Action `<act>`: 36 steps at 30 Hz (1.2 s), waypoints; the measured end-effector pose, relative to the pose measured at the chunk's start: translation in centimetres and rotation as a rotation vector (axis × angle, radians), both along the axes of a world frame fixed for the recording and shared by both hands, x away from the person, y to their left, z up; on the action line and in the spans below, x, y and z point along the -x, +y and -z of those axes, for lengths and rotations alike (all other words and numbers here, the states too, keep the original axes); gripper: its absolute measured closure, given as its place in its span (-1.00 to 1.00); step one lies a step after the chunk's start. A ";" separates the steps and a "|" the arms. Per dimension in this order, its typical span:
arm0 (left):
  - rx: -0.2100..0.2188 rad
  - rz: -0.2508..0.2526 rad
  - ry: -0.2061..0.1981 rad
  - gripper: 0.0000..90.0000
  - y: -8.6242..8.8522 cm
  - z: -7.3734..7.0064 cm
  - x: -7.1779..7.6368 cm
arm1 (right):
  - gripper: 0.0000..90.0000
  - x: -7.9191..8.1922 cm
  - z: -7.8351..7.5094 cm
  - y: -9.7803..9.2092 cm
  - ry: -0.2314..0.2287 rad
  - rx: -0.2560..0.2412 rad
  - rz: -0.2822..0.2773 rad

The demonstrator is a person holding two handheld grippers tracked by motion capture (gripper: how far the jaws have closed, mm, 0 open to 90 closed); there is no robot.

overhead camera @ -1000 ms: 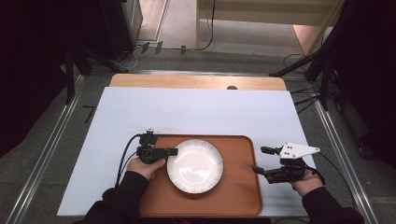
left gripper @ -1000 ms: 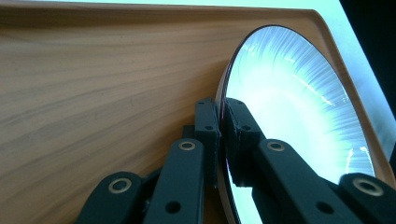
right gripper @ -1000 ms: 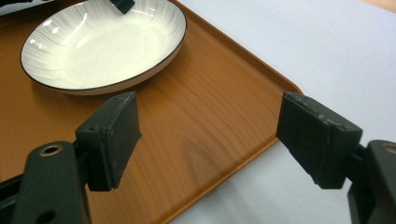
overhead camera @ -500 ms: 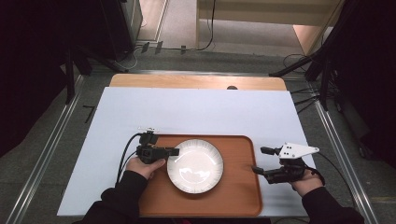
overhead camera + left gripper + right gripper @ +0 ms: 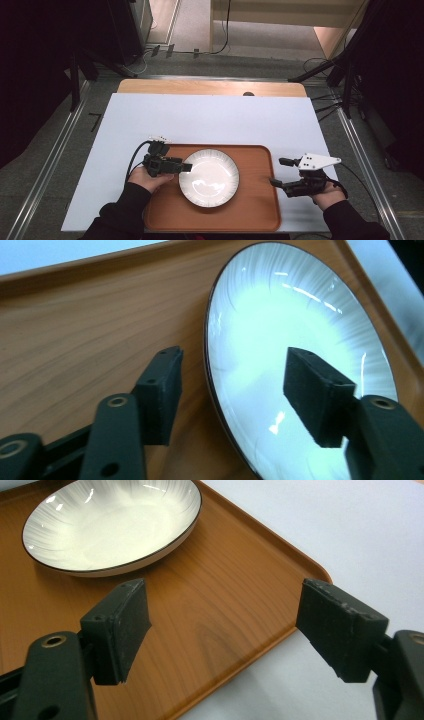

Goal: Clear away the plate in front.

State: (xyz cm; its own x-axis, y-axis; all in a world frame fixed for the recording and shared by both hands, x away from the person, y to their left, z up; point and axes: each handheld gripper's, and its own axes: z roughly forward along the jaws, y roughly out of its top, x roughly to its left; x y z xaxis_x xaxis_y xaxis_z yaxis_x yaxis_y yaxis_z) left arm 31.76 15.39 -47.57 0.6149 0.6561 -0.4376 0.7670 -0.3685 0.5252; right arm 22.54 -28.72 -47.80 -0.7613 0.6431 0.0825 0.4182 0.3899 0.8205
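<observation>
The left tongs (image 5: 184,167) sit at the left rim of the white plate (image 5: 209,177), spread, one jaw outside the rim over the tray's wood and the other over the plate's inner face — straddling the edge, not yet pinching it. The plate lies on the brown tray (image 5: 255,210), a little left of its middle, and the tray rests against the near edge of the worktop (image 5: 210,117). To take the plate well, I judge the outer jaw should slip under the dark rim line before closing, low and square to the edge, since the glazed surface looks slippery.

The right tongs (image 5: 278,183) hang spread at the tray's right edge, gripping nothing; in the right gripper view one jaw is over the wood and the other over the pale worktop beyond the raised lip.

Room is generous — the whole far half of the worktop lies bare, while the tray's lip is the one edge to lift clear of.
</observation>
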 end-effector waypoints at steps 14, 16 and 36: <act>-0.074 0.109 -0.102 -0.40 2.1 -1.5 1.0 | -0.51 0.1 0.0 0.0 0.009 0.003 -0.002; -0.081 0.128 -0.117 -0.40 2.6 -1.5 1.2 | -0.51 0.1 0.1 0.0 0.013 0.002 -0.002; -0.093 0.085 -0.233 -0.47 5.9 -2.1 2.3 | -0.52 0.0 0.0 -0.1 0.016 -0.006 0.003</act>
